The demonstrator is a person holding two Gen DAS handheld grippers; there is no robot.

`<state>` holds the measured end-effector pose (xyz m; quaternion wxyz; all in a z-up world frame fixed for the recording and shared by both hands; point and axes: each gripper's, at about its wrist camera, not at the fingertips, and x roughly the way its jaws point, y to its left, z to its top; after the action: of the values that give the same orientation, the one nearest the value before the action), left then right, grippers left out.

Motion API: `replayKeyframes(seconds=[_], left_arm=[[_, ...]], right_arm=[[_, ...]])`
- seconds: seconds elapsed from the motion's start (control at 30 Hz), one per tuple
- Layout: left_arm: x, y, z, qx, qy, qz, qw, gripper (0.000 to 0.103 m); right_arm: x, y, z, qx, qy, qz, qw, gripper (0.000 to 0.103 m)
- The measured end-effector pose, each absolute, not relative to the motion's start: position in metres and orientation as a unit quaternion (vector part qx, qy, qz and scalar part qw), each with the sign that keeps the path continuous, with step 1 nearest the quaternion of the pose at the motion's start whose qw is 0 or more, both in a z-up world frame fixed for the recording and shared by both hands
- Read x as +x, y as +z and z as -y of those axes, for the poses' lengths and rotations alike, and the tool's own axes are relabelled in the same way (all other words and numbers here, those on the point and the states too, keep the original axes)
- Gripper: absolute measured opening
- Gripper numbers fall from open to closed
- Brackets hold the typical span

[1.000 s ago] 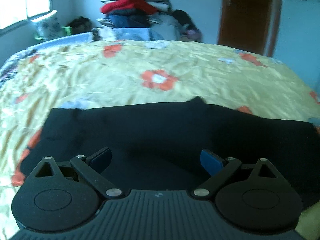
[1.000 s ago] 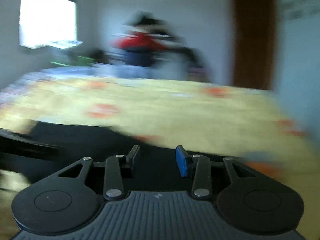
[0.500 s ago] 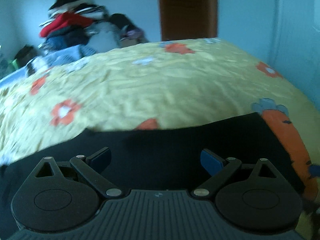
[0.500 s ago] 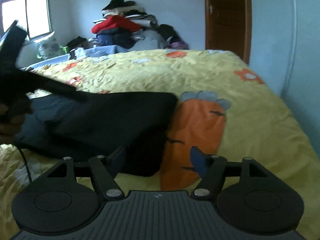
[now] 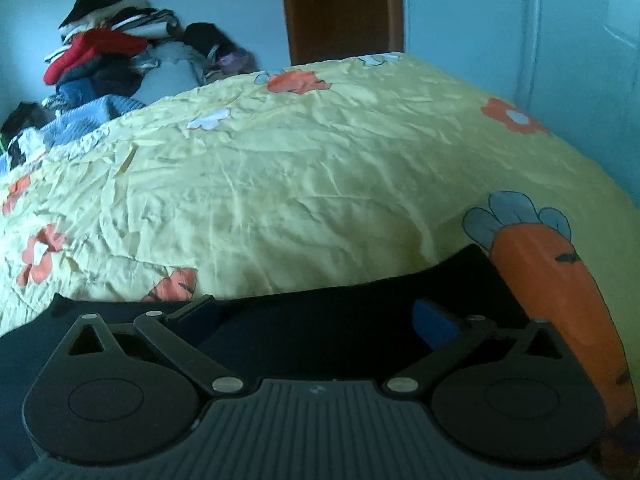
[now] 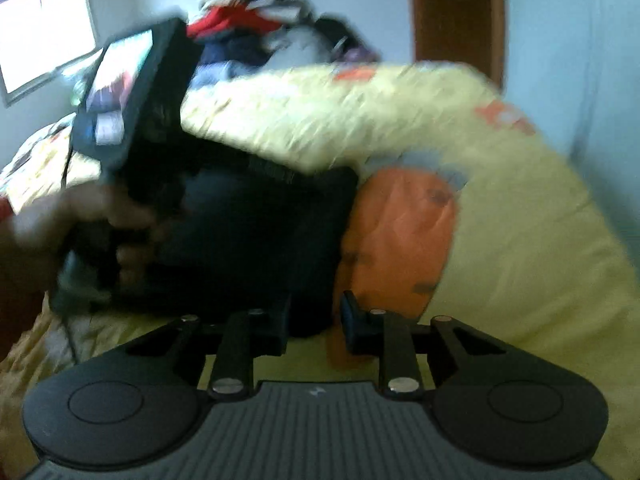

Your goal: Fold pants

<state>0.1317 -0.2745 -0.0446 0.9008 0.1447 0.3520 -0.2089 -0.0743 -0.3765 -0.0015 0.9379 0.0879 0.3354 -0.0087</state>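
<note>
Left wrist view: pants near bed's front edge

The left tool [image 5: 316,314] hangs with its jaws spread wide over the dark pants [image 5: 344,320], nothing pinched. The pants lie on the yellow bed [image 5: 304,184] near its front edge, beside the printed carrot [image 5: 560,292]. In the blurred right view, the right tool [image 6: 314,320] is closing at the pants' near corner; whether cloth is caught I cannot tell.

Pale blue walls [image 5: 480,8], brown door [image 5: 340,8], bright window [image 6: 44,36], heaped clothes [image 5: 108,60].
</note>
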Motion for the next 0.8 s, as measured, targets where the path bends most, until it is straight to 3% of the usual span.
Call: replayKeyframes(seconds=[0.1, 0.3, 0.43, 0.53, 0.8], left_arm=[[0.123, -0.037, 0.268, 0.147, -0.203, -0.333, 0.909, 0.102], [0.098, -0.020, 0.215, 0.186, -0.160, -0.285, 0.927, 0.102], [0.098, -0.026, 0.171, 0.147, -0.153, -0.320, 0.923, 0.103], [0.111, -0.040, 0.161, 0.128, -0.146, -0.359, 0.913, 0.103], [0.104, -0.030, 0.128, 0.105, -0.125, -0.347, 0.924, 0.102]], right_arm=[[-0.069, 0.009, 0.371, 0.093, -0.007, -0.294, 0.951, 0.025], [-0.040, -0.021, 0.376, 0.125, -0.019, -0.335, 0.934, 0.025], [-0.044, -0.004, 0.370, 0.145, -0.011, -0.296, 0.944, 0.028], [-0.019, -0.018, 0.365, 0.136, -0.012, -0.324, 0.936, 0.028], [-0.017, -0.009, 0.334, 0.095, -0.043, -0.325, 0.940, 0.030]])
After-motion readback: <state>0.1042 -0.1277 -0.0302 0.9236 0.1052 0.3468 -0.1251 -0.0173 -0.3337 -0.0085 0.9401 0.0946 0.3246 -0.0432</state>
